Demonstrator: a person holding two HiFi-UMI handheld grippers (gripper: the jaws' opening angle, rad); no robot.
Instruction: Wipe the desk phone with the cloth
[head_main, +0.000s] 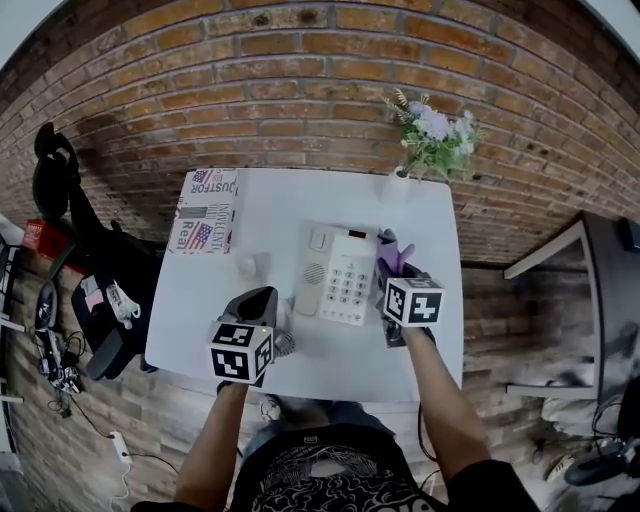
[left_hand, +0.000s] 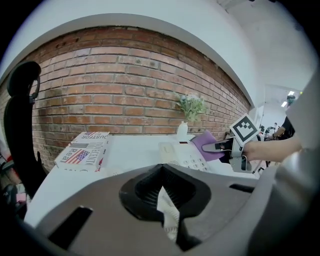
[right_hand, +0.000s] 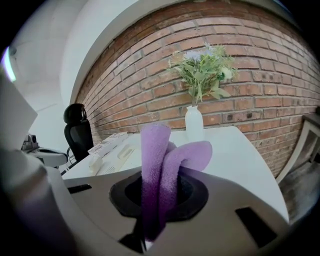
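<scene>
The cream desk phone (head_main: 338, 276) lies in the middle of the white table (head_main: 430, 330), handset on its left side. My right gripper (head_main: 394, 268) hovers at the phone's right edge, shut on a folded purple cloth (head_main: 392, 252). In the right gripper view the cloth (right_hand: 161, 165) stands up out of the gripper (right_hand: 157, 202), with the phone (right_hand: 116, 158) off to the left. My left gripper (head_main: 260, 300) sits just left of the phone, apart from it. In its own view the gripper (left_hand: 167, 202) is shut on a small white scrap (left_hand: 168, 215); the phone (left_hand: 186, 158) and cloth (left_hand: 204, 143) lie ahead.
A printed cardboard box (head_main: 205, 210) lies at the table's back left. A white vase with flowers (head_main: 430, 140) stands at the back right against the brick wall. Small white items (head_main: 248, 267) sit left of the phone. A black chair (head_main: 60, 190) stands left of the table.
</scene>
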